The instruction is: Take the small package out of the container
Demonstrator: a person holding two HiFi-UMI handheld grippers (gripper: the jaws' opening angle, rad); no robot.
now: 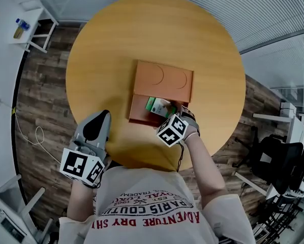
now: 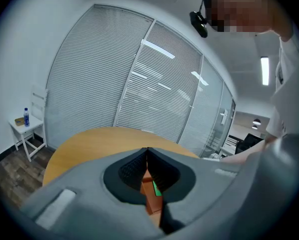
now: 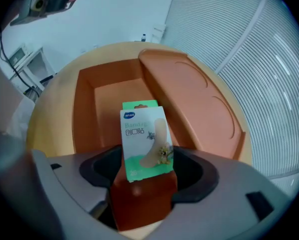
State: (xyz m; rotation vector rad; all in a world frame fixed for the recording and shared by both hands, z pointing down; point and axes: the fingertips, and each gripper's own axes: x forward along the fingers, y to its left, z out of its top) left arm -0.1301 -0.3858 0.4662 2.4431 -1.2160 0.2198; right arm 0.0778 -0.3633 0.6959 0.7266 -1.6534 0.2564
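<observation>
Grasping stage: the bandage package (image 3: 144,139), at the orange container's (image 3: 84,114) near wall, is straddled but not clamped by the wide-spread right gripper (image 3: 146,170). Closing, then lifting, is called for. The left gripper (image 2: 147,152) is held away from the container, jaws together, empty.

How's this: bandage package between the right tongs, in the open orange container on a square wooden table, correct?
No: the table is round, not square, per the head view. The bandage package does stand between the right tongs, in the open orange container.
</observation>
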